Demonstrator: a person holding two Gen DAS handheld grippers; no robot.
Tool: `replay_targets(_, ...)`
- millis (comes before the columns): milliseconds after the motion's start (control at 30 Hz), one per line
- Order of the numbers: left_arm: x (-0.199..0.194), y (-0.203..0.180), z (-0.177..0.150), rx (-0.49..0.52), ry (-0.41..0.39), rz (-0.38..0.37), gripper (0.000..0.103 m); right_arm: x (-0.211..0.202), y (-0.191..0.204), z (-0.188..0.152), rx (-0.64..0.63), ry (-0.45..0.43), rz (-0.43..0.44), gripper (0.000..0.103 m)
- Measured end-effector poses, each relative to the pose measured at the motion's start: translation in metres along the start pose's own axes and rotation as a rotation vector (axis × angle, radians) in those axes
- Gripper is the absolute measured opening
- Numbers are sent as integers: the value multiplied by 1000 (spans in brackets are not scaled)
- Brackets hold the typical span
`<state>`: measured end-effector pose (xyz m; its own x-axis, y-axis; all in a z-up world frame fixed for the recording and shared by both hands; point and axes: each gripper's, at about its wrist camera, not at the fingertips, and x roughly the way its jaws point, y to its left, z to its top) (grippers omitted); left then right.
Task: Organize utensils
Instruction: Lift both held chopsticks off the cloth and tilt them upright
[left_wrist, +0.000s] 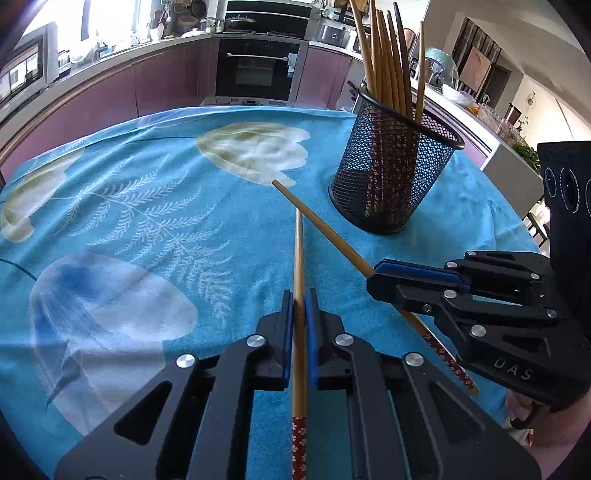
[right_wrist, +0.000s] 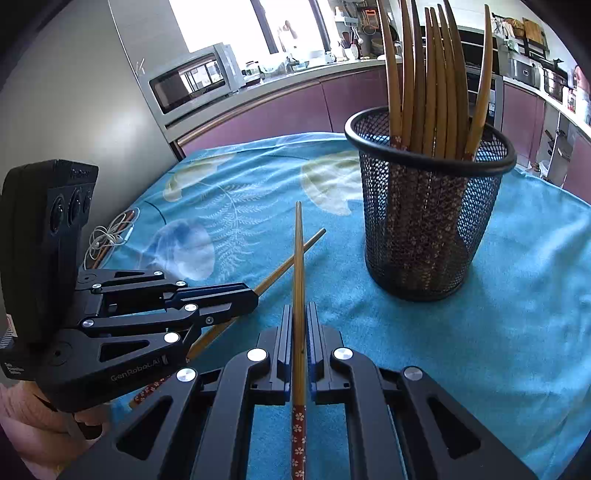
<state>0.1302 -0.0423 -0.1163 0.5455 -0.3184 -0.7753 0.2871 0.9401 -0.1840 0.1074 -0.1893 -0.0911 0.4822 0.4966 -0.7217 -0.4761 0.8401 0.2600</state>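
Note:
My left gripper (left_wrist: 300, 300) is shut on a bamboo chopstick (left_wrist: 298, 258) whose red flowered end runs back between the fingers. Its tip crosses a second chopstick (left_wrist: 321, 225), and my right gripper (left_wrist: 372, 275) is shut on that one from the right. In the right wrist view, the right gripper (right_wrist: 299, 312) clamps its chopstick (right_wrist: 298, 258) pointing straight ahead. The left gripper (right_wrist: 254, 297) reaches in from the left with its chopstick (right_wrist: 291, 262) passing behind. A black mesh cup (left_wrist: 391, 173) (right_wrist: 428, 229) stands upright beyond both grippers, holding several chopsticks tip-up.
A blue flowered towel (left_wrist: 147, 206) (right_wrist: 517, 295) covers the table. A tangled white cable (right_wrist: 107, 236) lies by the towel's left edge with a reddish stick beside it. Purple kitchen cabinets, an oven (left_wrist: 256, 70) and a microwave (right_wrist: 192, 81) stand behind the table.

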Motion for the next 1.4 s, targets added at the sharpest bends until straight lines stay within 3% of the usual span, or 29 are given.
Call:
replay_targets(367,4,-4,3,54,12,26,8,11,7,-2,-55,33,-56,7)
replay_targets(700,-2,-2,4,24,-7,15,7,-9,-3,-1,-6,-23,-6,6)
replay_targets(1400,-79,-18,24,16,-166,-183,7,-88,-21,3,49,-233,52,6)
